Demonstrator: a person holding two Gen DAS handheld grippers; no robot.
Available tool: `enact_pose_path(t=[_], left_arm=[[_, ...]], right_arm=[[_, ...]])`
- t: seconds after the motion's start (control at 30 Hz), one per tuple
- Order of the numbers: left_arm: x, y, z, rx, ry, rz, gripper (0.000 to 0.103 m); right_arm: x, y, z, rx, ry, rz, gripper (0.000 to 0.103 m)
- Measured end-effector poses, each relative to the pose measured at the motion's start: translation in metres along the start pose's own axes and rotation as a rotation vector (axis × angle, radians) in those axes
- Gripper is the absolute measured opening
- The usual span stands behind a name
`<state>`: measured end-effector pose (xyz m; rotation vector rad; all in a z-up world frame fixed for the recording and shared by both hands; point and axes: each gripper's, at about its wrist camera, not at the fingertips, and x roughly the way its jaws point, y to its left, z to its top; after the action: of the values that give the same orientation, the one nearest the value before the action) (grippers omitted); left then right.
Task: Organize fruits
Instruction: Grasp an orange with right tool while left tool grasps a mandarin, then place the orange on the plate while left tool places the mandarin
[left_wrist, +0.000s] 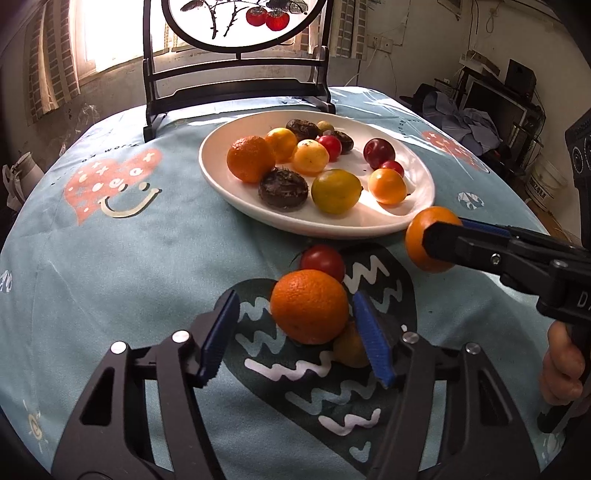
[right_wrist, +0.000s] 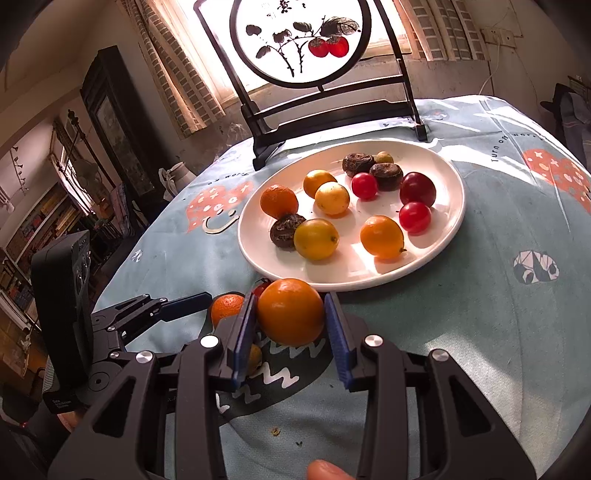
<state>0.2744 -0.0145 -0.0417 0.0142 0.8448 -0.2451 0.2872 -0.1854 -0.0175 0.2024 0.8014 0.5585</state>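
Twelve fruits on plate (right_wrist: 448, 236); right tongs (right_wrist: 291, 314) grasp orange (right_wrist: 291, 312); left tongs (left_wrist: 295, 334) unclenched.

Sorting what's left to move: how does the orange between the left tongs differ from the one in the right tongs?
The left tongs' orange rests on the cloth; the right tongs' orange is lifted near the plate. The left orange has a gap to one pad, so it is not gripped; the right one is clamped on both sides. Both are round, orange citrus and off the plate.
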Motion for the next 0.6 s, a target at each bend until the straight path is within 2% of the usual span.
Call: enact_pose_path(t=[0.2, 0.3, 0.6], left_arm=[[0.0059, -0.0068, -0.0001, 0.030, 0.015, -0.007, 0.046], [0.0054, -0.0102, -0.0018, 0.046, 0.007, 0.007, 0.046], [-0.0031, -0.0033, -0.0021, 0.005, 0.003, 0.012, 0.044]], right_arm=[[-0.0011, -0.0002, 0.0004, 0.003, -0.005, 0.001, 0.038], [-0.0014, -0.0002, 0.0002, 0.004, -0.004, 0.002, 0.038], [-0.0047, 0.0038, -0.0009, -0.014, -0.014, 0.012, 0.038]])
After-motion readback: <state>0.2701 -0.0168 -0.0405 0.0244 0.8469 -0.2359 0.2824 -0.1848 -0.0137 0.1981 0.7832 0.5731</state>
